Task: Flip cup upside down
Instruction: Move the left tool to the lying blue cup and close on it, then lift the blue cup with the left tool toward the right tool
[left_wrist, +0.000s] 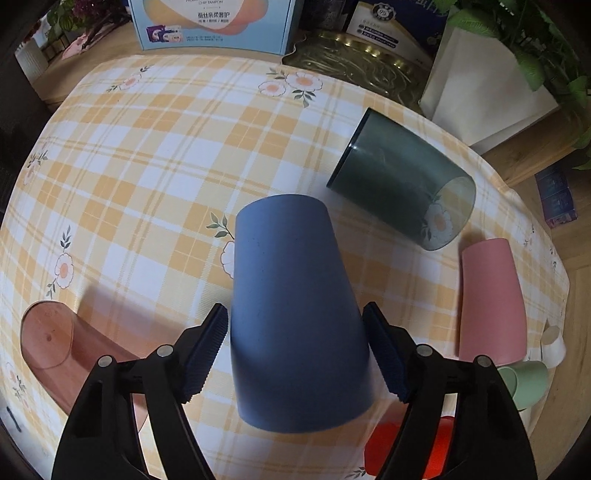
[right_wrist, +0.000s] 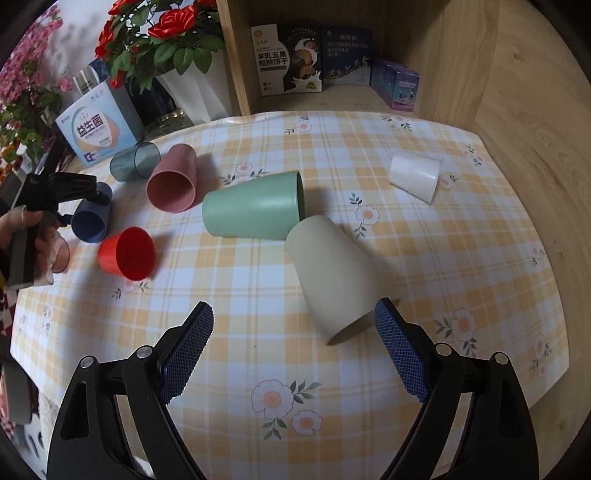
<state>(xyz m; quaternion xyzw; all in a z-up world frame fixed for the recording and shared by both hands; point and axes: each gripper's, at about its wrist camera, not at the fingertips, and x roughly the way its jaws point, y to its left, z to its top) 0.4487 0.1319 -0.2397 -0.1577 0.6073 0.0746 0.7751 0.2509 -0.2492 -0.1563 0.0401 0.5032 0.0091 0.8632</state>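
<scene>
A: Status, left gripper (left_wrist: 295, 354)?
B: Jaws apart, flanking the blue cup (left_wrist: 291, 314) lying on the checked cloth (left_wrist: 147, 166); not yet clamped; next I close, lift, turn its mouth down.
A: Right gripper (right_wrist: 295, 354)?
B: Jaws apart, holding nothing; beige cup (right_wrist: 332, 273) ahead; red cup (left_wrist: 436, 443) and pink cup (left_wrist: 491, 299) near; free cloth lies far-left.

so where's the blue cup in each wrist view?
Left wrist: blue cup at centre, between the left gripper fingers.
Right wrist: blue cup at far left, under the left gripper.
Shared landmark: pink cup, lying beside the dark clear cup.
</scene>
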